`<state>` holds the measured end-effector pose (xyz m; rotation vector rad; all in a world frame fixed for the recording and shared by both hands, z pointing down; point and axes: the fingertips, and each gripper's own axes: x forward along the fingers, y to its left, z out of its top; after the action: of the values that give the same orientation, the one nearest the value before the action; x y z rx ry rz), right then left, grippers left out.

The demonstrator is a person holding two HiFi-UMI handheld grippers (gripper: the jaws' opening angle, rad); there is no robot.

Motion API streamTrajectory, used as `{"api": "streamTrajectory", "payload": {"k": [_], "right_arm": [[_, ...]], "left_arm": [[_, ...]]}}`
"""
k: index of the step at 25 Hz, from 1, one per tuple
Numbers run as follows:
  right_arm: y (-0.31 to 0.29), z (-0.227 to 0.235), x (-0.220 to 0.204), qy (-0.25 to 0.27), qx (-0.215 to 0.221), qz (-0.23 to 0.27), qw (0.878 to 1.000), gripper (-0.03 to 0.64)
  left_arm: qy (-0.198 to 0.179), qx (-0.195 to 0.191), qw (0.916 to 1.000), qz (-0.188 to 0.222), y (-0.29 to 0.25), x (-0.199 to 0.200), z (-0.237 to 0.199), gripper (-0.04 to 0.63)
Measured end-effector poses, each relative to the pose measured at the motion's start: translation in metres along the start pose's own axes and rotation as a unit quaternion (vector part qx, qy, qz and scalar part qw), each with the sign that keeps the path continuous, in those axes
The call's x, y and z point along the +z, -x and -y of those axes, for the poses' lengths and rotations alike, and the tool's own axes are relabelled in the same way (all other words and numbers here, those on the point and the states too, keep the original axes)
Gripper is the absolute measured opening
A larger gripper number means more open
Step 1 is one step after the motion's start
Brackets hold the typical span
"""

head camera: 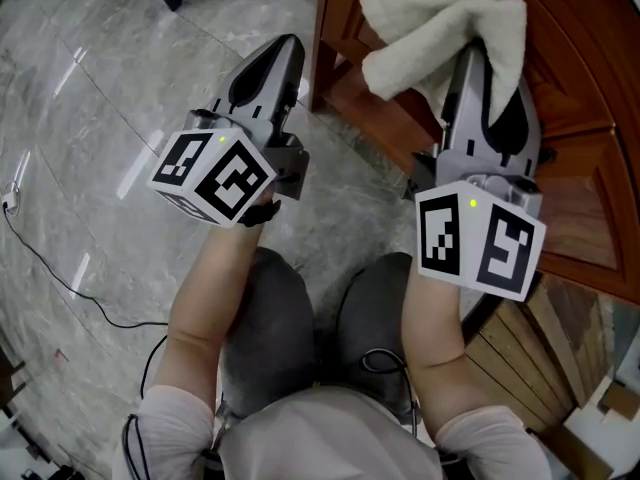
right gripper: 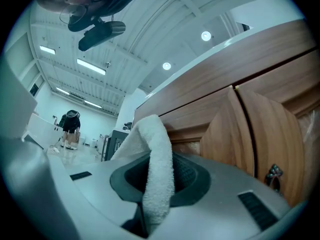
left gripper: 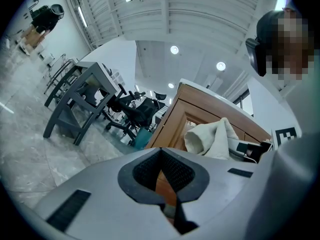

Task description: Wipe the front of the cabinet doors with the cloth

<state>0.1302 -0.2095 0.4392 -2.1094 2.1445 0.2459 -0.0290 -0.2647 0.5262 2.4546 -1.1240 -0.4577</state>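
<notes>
A white terry cloth [head camera: 440, 23] hangs bunched over the tip of my right gripper [head camera: 478, 56], which is shut on it. The cloth rests against the brown wooden cabinet door [head camera: 585, 58] at the upper right of the head view. The right gripper view shows a fold of the cloth [right gripper: 157, 164] pinched between the dark pads, with the cabinet doors [right gripper: 255, 129] and a small metal handle [right gripper: 274, 176] close ahead. My left gripper [head camera: 288, 46] is shut and empty. It hovers left of the cabinet's corner, over the floor. From the left gripper view the cloth [left gripper: 212, 139] lies against the cabinet [left gripper: 192, 109].
Grey marble floor [head camera: 120, 88] spreads to the left, with a thin cable [head camera: 60, 268] lying on it. A grey table [left gripper: 75, 99] and office chairs [left gripper: 135, 111] stand further off. A person [right gripper: 71, 129] is far away. Wooden slats [head camera: 530, 348] sit at lower right.
</notes>
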Motion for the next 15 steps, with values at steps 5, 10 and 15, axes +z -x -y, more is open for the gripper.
{"api": "streamTrajectory", "payload": {"k": [5, 10, 15], "right_arm": [[0.009, 0.003, -0.004, -0.02, 0.0, -0.006, 1.0, 0.081], [0.015, 0.007, -0.004, -0.046, -0.007, -0.003, 0.999, 0.081], [0.007, -0.013, -0.01, -0.058, 0.01, -0.003, 0.998, 0.081]], "left_arm": [[-0.001, -0.002, 1.0, -0.001, 0.003, -0.004, 0.008, 0.017], [-0.004, -0.002, 1.0, -0.005, 0.008, -0.008, 0.016, 0.017], [-0.005, -0.003, 1.0, -0.005, 0.009, -0.012, 0.018, 0.017]]}}
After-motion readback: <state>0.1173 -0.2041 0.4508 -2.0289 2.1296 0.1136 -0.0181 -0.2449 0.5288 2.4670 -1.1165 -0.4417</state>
